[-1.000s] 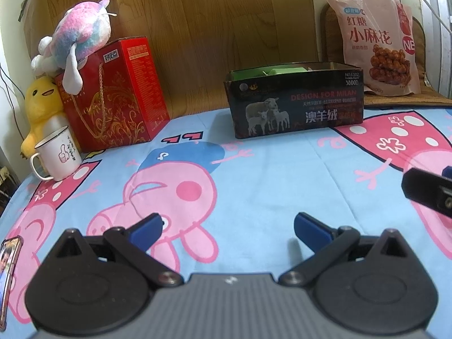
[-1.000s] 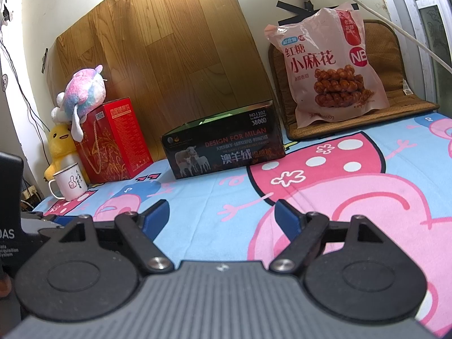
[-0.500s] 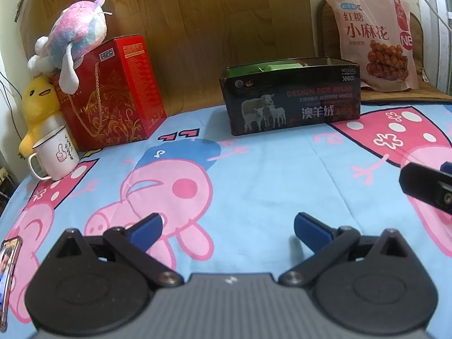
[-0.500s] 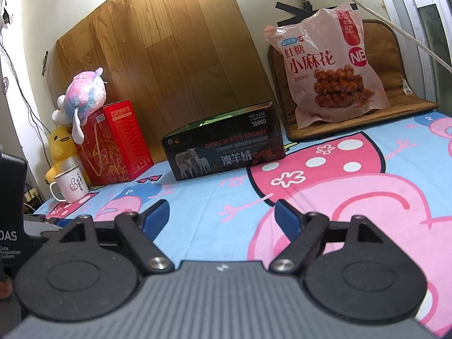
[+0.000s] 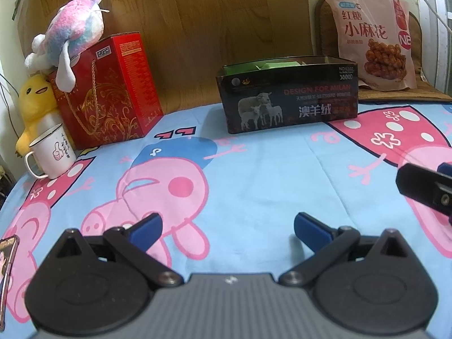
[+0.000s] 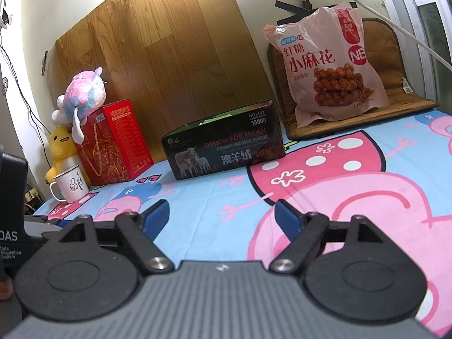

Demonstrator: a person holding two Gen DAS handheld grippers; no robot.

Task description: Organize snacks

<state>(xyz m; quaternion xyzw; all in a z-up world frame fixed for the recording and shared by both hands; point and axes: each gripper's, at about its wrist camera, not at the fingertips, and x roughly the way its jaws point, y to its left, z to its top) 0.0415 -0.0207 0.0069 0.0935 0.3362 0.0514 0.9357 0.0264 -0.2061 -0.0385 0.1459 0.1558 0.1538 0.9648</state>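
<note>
Snack bag [image 5: 373, 39] [image 6: 330, 67], a glossy pink plastic pouch printed with twisted fried dough, stands propped upright on a woven brown mat [image 6: 406, 96] at the far right, leaning back against it. It sits well apart from both of my grippers, beyond the black cardboard box [image 5: 288, 96] [image 6: 223, 144]. That box is rectangular, open-topped, printed with sheep, and I can see green packaging inside it. It rests on a cartoon-pig cloth [image 5: 254, 175] [image 6: 367, 197], soft and light blue with pink figures, which covers the surface.

My left gripper [image 5: 227, 227] hovers low over the cloth with its blue-tipped fingers spread wide and nothing between them. My right gripper [image 6: 221, 217] is likewise spread wide and holding nothing; its black body shows at the right edge of the left wrist view.

At the far left stands a tall red gift box [image 5: 110, 90] [image 6: 113, 144] with a gold rope handle, a fluffy pastel plush [image 5: 73, 36] [image 6: 82, 93] lying on top. A yellow plush duck [image 5: 34, 101] [image 6: 59, 147] sits beside it, behind a white enamel mug [image 5: 52, 155] [image 6: 70, 186].
</note>
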